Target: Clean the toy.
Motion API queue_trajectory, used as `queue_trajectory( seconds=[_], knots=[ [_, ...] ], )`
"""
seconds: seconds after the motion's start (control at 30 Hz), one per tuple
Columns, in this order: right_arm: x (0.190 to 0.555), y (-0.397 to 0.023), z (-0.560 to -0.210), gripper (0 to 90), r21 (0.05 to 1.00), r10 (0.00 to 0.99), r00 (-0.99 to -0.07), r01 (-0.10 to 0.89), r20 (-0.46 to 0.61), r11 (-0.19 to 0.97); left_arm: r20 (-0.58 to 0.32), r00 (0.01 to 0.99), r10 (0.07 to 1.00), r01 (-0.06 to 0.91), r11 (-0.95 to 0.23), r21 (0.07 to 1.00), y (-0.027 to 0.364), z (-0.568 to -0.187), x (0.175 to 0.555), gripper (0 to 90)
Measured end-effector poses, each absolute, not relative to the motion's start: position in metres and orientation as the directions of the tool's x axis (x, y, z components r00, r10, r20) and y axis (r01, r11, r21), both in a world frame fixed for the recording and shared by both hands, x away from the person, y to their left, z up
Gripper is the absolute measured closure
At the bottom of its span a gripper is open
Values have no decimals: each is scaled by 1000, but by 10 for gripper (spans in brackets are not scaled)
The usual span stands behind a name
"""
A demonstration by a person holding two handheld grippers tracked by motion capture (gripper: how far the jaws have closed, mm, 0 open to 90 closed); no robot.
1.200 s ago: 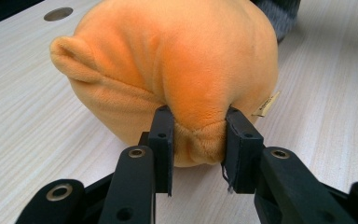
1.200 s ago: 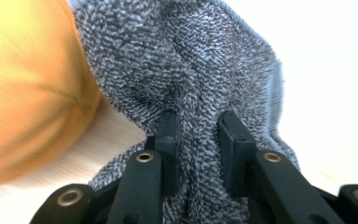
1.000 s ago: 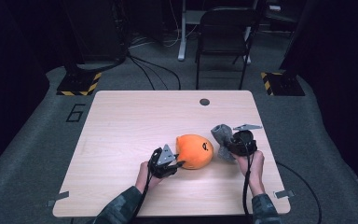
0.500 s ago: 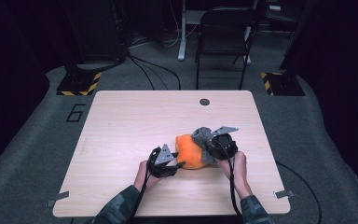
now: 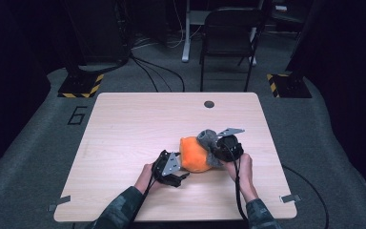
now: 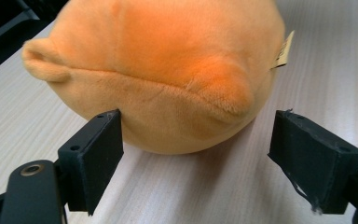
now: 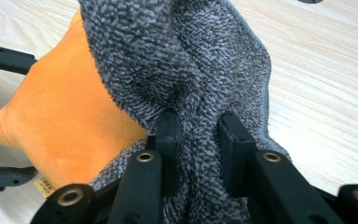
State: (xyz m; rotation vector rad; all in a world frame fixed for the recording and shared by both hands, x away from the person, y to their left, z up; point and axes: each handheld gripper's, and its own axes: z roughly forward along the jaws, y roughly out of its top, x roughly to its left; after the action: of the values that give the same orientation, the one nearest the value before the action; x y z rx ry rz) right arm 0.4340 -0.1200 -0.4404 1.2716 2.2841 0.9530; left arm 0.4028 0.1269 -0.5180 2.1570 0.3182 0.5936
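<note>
The orange plush toy (image 5: 196, 155) lies on the wooden surface (image 5: 133, 124), just right of centre in the lower half of the high view, between your two hands. Your right claw (image 7: 198, 130) is pinching a fold of grey fleecy cloth (image 7: 200, 60), which rises from the bottom of the right gripper view and drapes against the toy's upper right side; holding it by a gathered fold likely keeps the fabric bunched and under control while you bring it over the toy. Your left claw (image 6: 193, 149) has just been opening, and its two pads now stand spread either side of the toy's lower bulge: the left pad is at or just touching the plush, the right pad clear of it, so nothing is gripped. That release probably frees the toy to rest on the surface while the cloth goes on. A small paper tag (image 6: 283, 49) sticks out at the upper right of the toy in the left gripper view.
</note>
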Motion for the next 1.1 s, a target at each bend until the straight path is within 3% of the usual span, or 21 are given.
queue_trajectory(
  seconds=[0.67,1.1],
  knots=[
    [435,-120,-442,723,700,845,-534,611,19,370,361,830,424,-5,-642,766,121,-528,405,164],
    [435,-120,-443,723,704,846,-533,612,30,360,387,803,453,-13,-636,771,121,-529,403,511]
  ],
)
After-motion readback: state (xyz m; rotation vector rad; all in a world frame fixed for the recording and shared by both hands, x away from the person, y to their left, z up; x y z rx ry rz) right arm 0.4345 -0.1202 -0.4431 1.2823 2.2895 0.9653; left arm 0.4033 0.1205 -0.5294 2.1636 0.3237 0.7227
